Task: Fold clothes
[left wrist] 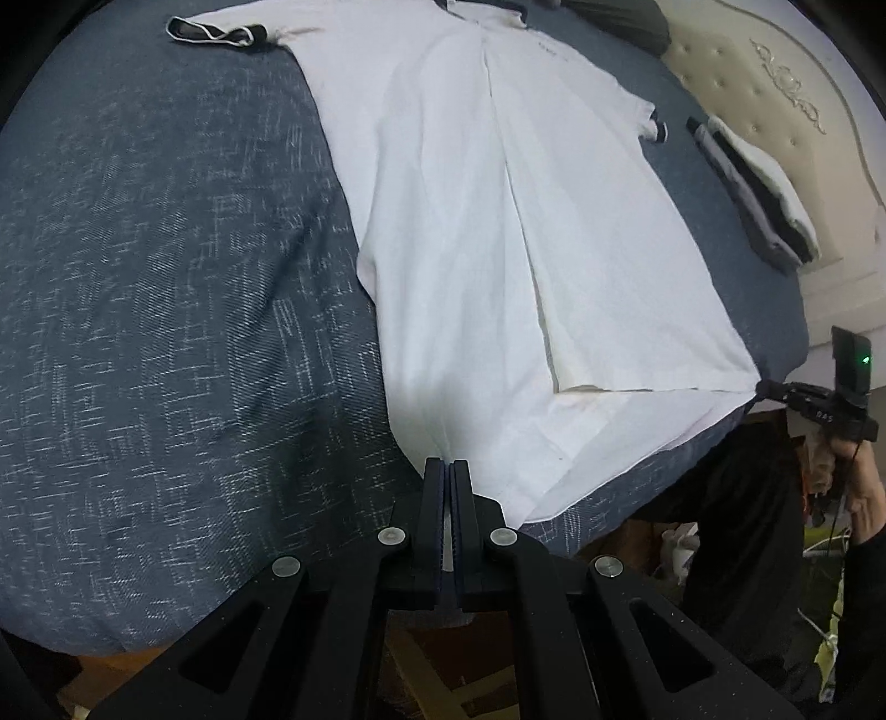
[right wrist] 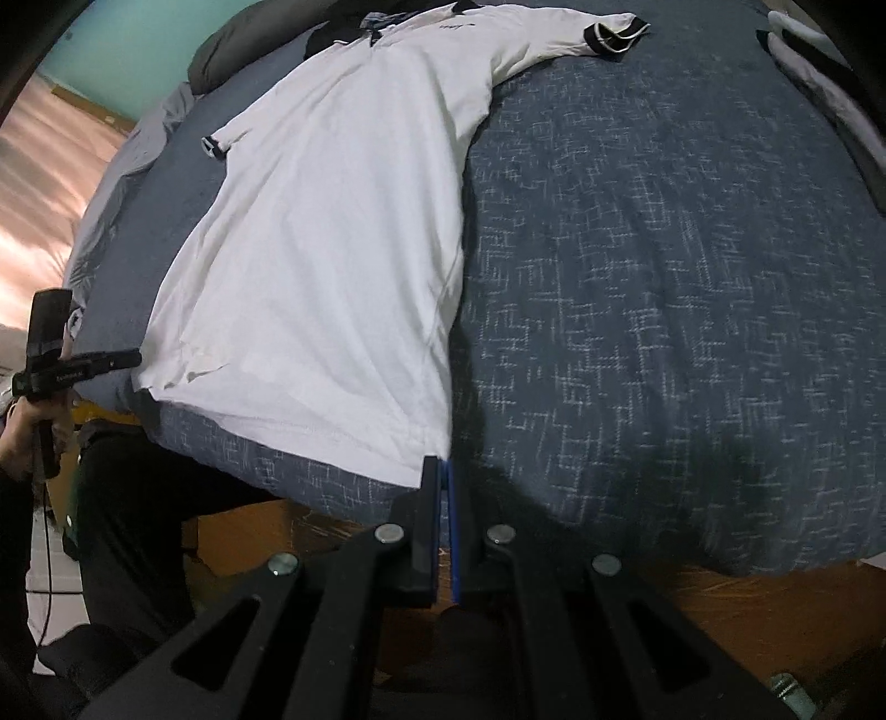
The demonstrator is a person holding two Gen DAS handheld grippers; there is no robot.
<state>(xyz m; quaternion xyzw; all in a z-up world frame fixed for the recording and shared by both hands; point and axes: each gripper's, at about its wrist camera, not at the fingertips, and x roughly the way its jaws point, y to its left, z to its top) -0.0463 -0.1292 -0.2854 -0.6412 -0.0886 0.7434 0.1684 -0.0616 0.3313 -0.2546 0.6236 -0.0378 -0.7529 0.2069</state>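
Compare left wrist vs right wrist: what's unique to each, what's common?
Left wrist only: the cream tufted headboard and a lengthwise crease down the white shirt.
Right wrist only: the teal wall, a grey pillow by the collar, and the shirt's far sleeve lying stretched out.
Both: the shirt flat on the blue bedspread, a folded stack of clothes, left gripper and right gripper each shut on a hem corner.
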